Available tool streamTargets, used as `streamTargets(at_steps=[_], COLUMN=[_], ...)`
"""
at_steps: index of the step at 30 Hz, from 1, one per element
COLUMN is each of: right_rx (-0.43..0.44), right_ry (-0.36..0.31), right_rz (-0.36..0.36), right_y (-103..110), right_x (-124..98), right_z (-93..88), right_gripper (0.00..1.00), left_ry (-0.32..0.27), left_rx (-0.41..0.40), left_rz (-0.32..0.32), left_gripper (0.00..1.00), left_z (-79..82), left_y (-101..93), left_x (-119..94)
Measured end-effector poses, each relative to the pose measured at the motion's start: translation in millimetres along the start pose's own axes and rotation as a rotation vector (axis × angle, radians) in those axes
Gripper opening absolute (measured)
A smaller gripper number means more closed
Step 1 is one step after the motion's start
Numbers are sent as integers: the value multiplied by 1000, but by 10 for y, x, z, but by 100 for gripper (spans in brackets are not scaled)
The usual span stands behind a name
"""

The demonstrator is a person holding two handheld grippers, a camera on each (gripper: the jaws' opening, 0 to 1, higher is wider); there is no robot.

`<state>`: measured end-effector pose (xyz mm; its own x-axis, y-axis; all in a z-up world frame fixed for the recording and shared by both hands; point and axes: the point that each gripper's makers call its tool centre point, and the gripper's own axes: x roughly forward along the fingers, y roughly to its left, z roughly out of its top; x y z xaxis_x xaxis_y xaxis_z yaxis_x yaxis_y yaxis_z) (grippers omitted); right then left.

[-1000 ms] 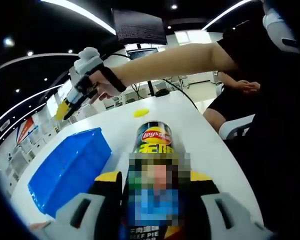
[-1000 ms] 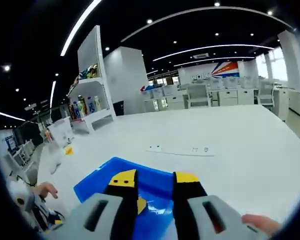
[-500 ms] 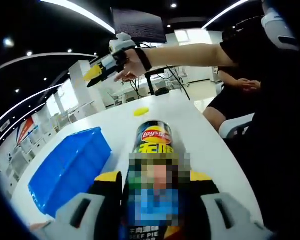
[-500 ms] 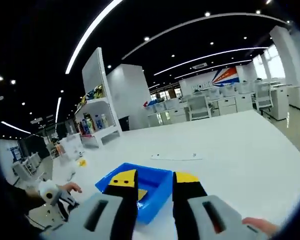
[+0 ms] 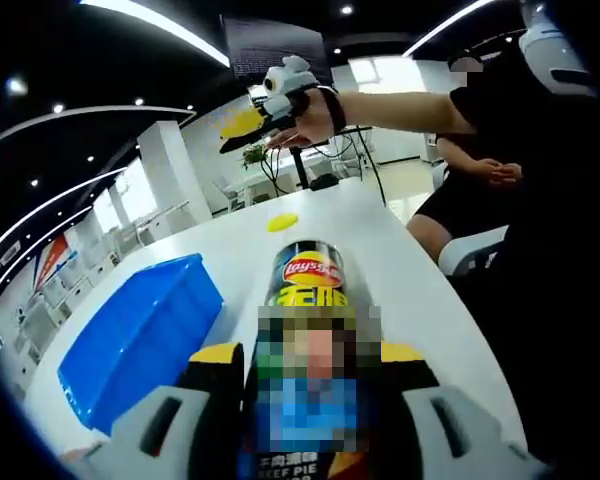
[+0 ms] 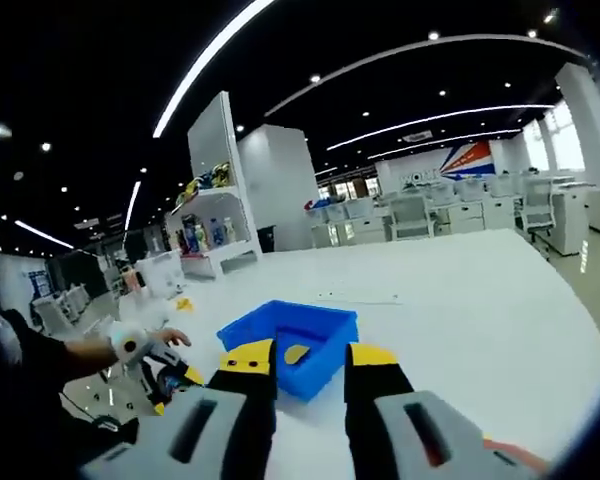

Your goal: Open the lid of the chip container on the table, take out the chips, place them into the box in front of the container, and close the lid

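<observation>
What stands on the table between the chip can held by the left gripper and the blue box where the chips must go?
Nothing visible. In the left gripper view the chip can sits between the left gripper fingers, the blue box lies beside it, and only bare table separates them.

The broad white table point(image 5: 380, 250) carried a blue rectangular plastic box point(image 5: 140, 335) left of the left hand-held gripper point(image 5: 310, 400), a black cylindrical chip container point(image 5: 307, 290) lying between its jaws, and a yellow round lid point(image 5: 282, 222) farther ahead.
</observation>
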<state>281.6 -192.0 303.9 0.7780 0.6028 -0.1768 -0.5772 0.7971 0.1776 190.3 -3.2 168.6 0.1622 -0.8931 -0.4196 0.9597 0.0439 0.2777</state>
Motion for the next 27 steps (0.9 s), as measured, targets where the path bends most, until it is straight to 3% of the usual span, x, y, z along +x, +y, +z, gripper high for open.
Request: streamTargets(at_steps=[5, 13, 18, 25, 27], right_rx=[-82, -56, -102, -88, -84], right_ry=[79, 152, 212, 289, 291], right_rz=[47, 120, 209, 233, 230], right_y=[181, 344, 539, 599, 584], right_x=[-45, -24, -20, 41, 61], right_z=[-359, -791, -1075, -1404, -1445], right_gripper=[25, 26, 26, 25, 17], left_ry=[2, -3, -7, -9, -10], left_rx=[-1, -1, 1, 1, 1], left_rz=[0, 3, 6, 7, 8], left_gripper=[51, 51, 51, 51, 51], left_z=[5, 16, 17, 8, 6], left_y=[-11, -21, -23, -1, -2], left_x=[4, 10, 0, -2, -11])
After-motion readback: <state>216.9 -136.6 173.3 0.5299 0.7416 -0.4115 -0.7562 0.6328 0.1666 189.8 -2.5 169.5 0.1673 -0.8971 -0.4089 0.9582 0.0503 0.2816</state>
